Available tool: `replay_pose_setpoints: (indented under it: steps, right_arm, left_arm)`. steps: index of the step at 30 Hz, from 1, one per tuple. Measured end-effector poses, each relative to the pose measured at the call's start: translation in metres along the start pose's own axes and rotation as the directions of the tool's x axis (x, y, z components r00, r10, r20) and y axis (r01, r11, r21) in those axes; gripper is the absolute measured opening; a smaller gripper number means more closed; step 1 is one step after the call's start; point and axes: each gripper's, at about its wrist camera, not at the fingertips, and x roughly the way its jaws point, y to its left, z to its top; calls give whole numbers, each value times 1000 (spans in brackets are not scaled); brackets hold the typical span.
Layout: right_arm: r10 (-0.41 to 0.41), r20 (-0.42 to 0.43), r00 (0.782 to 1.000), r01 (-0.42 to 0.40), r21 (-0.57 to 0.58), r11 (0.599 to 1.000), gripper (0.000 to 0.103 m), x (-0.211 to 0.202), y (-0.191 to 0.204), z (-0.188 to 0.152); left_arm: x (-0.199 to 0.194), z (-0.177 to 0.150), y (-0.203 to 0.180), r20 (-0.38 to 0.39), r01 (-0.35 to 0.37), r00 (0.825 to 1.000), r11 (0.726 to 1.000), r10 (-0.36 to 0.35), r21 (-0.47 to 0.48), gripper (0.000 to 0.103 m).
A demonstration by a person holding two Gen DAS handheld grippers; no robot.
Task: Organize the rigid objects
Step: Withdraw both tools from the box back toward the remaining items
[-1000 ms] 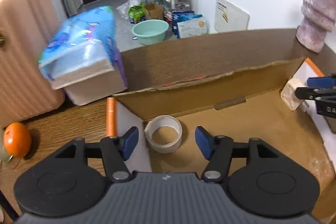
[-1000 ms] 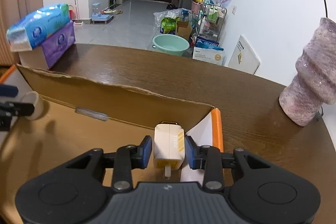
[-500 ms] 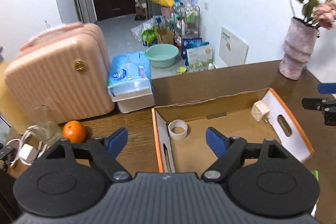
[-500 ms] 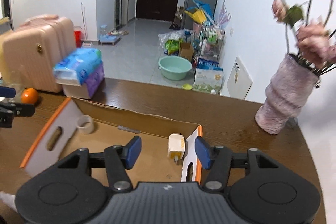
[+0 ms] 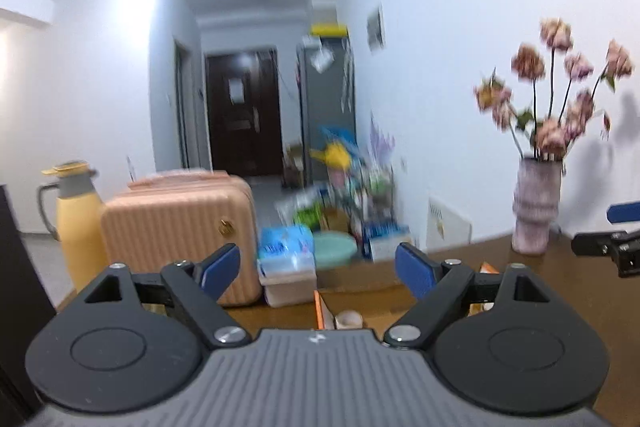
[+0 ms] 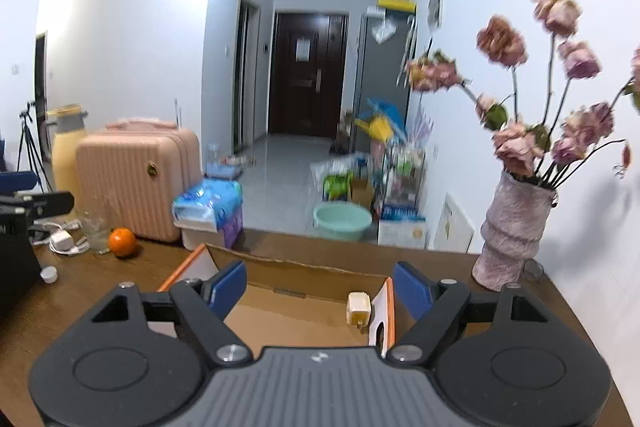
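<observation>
yellowish plug [image 6: 358,308] below parted right claw [image 6: 320,289] (boxed)

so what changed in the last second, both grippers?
Right gripper let go of the yellow charger, which now sits in the cardboard box. Both grippers pulled back and up, their jaws have just been opening, left gripper empty. Tape roll stays in the box.

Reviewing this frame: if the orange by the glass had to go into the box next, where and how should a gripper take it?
The orange is round, so grip across its widest middle, jaws wide. It sits on the table with the glass close on its left and the pink suitcase behind, so coming from above or from the near side looks safest. The left gripper appears nearer to it.
</observation>
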Motion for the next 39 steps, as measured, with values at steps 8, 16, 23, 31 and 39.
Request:
replay_pose_setpoints:
  steps: [8, 16, 23, 31, 39]
  right_arm:
    - [-11, 194, 981, 7, 21, 1000, 88, -63, 18, -48]
    - [-1, 223, 975, -9, 44, 999, 90, -111, 36, -103]
    - [1, 226, 974, -22, 92, 996, 99, -168, 53, -168]
    - [-2, 196, 981, -12, 71, 997, 99, -224, 81, -222]
    - [-16, 128, 992, 6, 83, 997, 100, -242, 102, -262]
  left_arm:
    - [-78, -47, 2, 130, 17, 991, 999, -13, -34, 103]
    - [-144, -103, -2, 186, 24, 982, 999, -16, -43, 103]
    - [-215, -143, -2, 171, 26, 985, 1000, -27, 8, 103]
    - [-270, -198, -2, 152, -12, 988, 1000, 12, -2, 103]
    - [-268, -215, -8, 123, 23, 992, 1000, -25, 10, 103]
